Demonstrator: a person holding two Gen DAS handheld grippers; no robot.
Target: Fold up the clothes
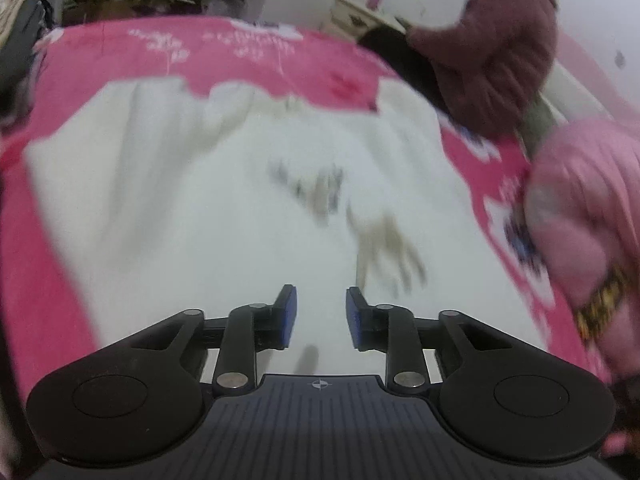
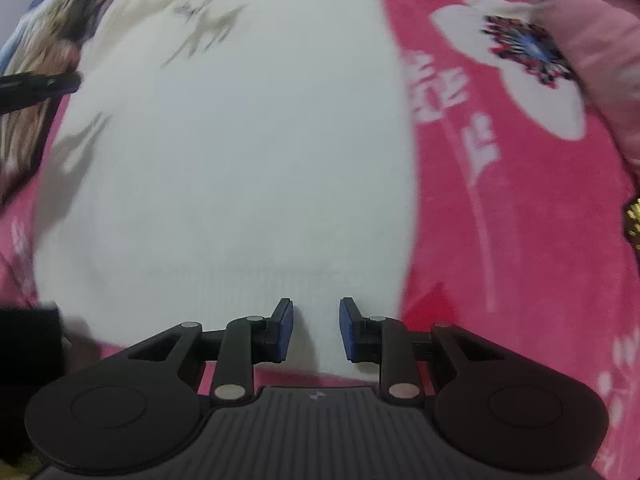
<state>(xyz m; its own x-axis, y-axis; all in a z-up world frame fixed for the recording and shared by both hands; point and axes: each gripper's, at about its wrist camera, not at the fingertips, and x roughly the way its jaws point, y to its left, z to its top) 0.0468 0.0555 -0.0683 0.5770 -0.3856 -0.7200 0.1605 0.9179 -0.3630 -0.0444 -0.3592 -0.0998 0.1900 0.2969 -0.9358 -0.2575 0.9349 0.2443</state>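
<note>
The white sweater (image 1: 224,200) lies flat on the pink blanket (image 2: 520,200) for folding — both left tongs (image 1: 321,316) and right tongs (image 2: 316,328) hover narrowly parted, empty.

left wrist view angled down across white garment (image 1: 224,208) toward far bed edge, right wrist view steeper, closer over its hem, both sharing garment and pink blanket (image 2: 500,220)

Soft, even indoor light, no glare. Both views are smeared by motion blur, the left wrist view most; only the gripper frames stay sharp. Fisheye bends the blanket (image 1: 328,60) edges. Faint shadows lie on the white garment (image 2: 240,160).
</note>
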